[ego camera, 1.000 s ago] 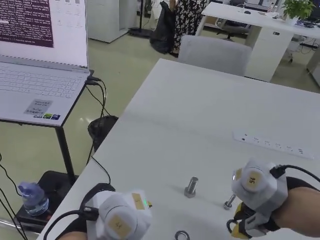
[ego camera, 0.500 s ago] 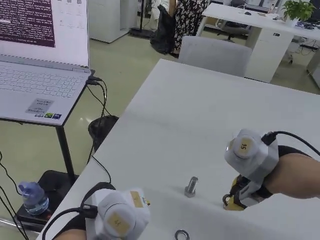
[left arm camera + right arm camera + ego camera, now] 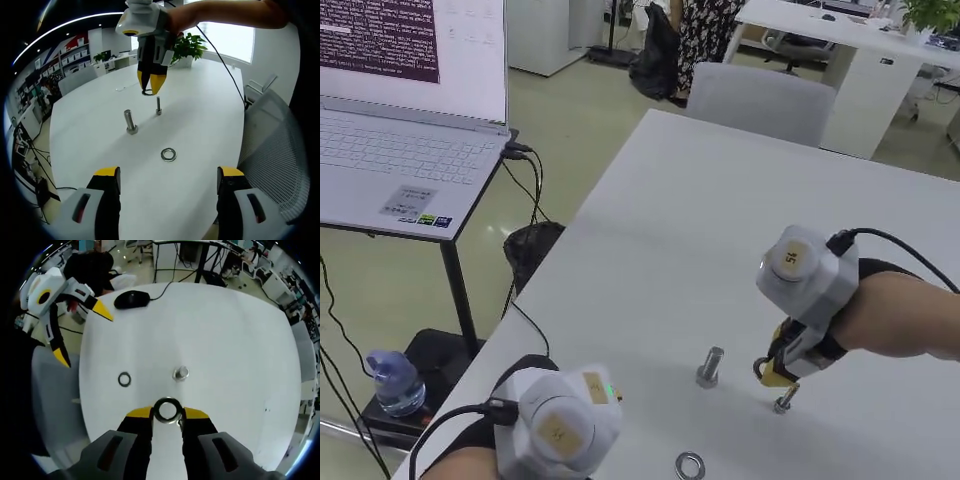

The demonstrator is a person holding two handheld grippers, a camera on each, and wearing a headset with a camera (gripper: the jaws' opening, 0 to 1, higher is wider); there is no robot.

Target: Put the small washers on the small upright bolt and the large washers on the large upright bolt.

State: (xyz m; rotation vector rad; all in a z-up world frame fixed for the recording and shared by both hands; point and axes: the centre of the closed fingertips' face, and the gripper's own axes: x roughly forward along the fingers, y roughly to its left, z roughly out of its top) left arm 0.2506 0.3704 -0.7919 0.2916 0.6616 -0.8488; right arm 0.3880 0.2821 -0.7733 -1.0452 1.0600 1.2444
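So the right tongs [image 3: 767,372] are pinched tight on a washer [image 3: 167,410], hanging it right over the small bolt [image 3: 783,402], not touching it as far as I can see. The large bolt [image 3: 709,366] stands upright just beside that on the bench [image 3: 700,230]. A second washer [image 3: 690,465] lies flat nearer the left tongs [image 3: 169,172], which are spread wide with nothing in them.

On the near side of the large bolt [image 3: 709,366], the left gripper [image 3: 560,430] is cut off by the bottom edge, its jaws unseen.
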